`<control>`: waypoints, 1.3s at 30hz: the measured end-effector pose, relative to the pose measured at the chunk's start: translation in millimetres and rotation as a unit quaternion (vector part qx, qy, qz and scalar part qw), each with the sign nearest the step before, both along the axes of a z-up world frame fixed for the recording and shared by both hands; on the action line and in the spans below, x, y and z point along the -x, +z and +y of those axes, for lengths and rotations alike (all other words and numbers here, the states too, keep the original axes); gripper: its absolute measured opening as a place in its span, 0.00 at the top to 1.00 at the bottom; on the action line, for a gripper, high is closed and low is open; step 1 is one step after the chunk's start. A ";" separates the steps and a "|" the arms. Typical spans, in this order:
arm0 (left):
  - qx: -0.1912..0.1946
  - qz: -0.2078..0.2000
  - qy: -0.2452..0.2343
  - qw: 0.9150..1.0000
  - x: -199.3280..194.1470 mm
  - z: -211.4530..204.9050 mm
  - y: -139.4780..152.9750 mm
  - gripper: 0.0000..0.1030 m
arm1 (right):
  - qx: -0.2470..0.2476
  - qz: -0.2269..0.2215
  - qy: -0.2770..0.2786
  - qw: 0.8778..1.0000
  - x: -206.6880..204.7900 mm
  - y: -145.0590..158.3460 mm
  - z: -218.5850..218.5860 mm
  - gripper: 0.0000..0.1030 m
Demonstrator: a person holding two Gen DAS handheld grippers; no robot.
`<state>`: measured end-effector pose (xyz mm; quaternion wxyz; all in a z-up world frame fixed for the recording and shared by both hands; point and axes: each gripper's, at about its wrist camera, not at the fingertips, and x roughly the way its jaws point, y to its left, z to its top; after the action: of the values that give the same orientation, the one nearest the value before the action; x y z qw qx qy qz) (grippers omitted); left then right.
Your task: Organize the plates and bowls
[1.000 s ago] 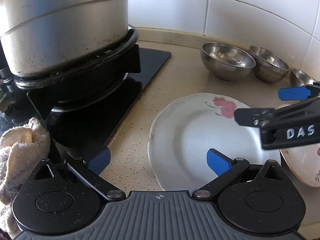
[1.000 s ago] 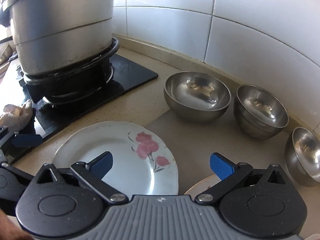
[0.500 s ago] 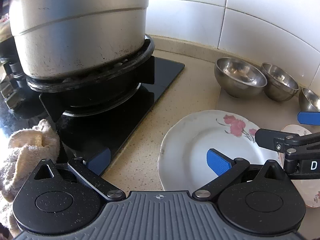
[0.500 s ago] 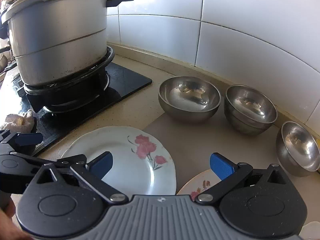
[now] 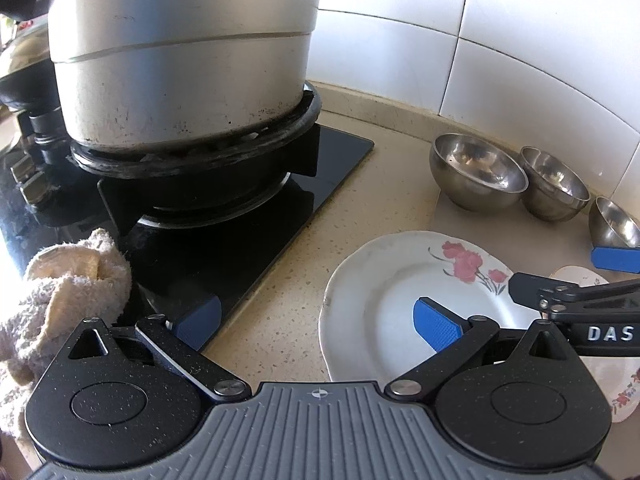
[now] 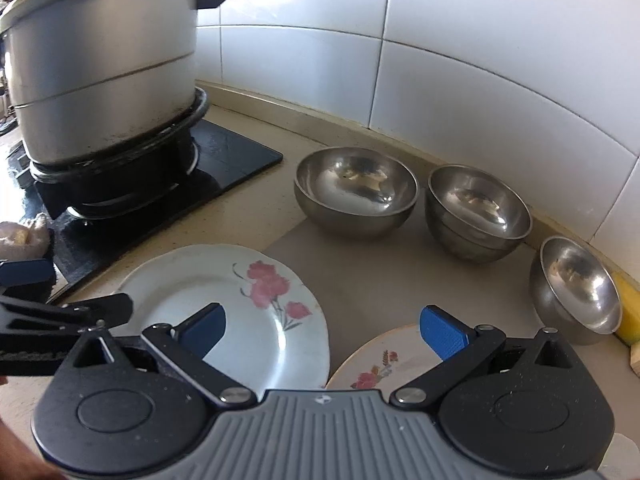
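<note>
Steel bowls stand in a row along the back edge of the counter point(image 6: 248, 220), under the tiled wall: a large bowl point(image 6: 356, 196) nearest the stove, a middle bowl point(image 6: 478, 210) that looks like two nested, and a small bowl point(image 6: 574, 284) toward the right end. None touches its neighbour. In front of them two plates lie flat near the front edge: a white plate point(image 6: 224, 300) with a pink flower, just right of the hob point(image 5: 256, 240), and a cream plate point(image 6: 384, 360) just beside it, partly hidden by the right gripper point(image 6: 322, 330).

Both grippers hover low over the plates with jaws spread wide and nothing between them. The left gripper point(image 5: 318, 322) has one finger above the white plate and the other above the hob's corner. The right gripper straddles the gap between the two plates.

Judging by this, sorting has barely begun: plates are unstacked and bowls only partly nested. The likely aim is one plate atop the other; a flat plate calls for a pinch at its rim.

A big pot point(image 5: 180, 56) sits on the burner and a cloth point(image 5: 60, 292) lies at the hob's front, both clear of the work.
</note>
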<state>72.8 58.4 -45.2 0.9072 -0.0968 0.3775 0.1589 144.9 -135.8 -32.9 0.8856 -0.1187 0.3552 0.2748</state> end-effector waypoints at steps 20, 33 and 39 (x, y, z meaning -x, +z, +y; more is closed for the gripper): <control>0.004 0.021 -0.008 1.000 -11.6 -5.5 -16.9 0.05 | 0.035 0.015 0.018 0.999 -36.9 -16.6 21.9 0.12; 0.026 0.041 -0.013 0.999 -12.7 -16.4 -33.9 0.05 | 0.010 0.102 0.033 0.994 -67.4 -40.1 22.5 0.12; 0.026 0.031 -0.015 0.999 -13.5 -22.4 -34.8 0.05 | 0.001 0.116 0.051 0.992 -73.8 -42.2 21.5 0.12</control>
<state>86.4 36.1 -80.0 0.8943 -0.1099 0.4111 0.1385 218.7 -114.2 -75.2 0.8231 -0.1049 0.4493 0.3312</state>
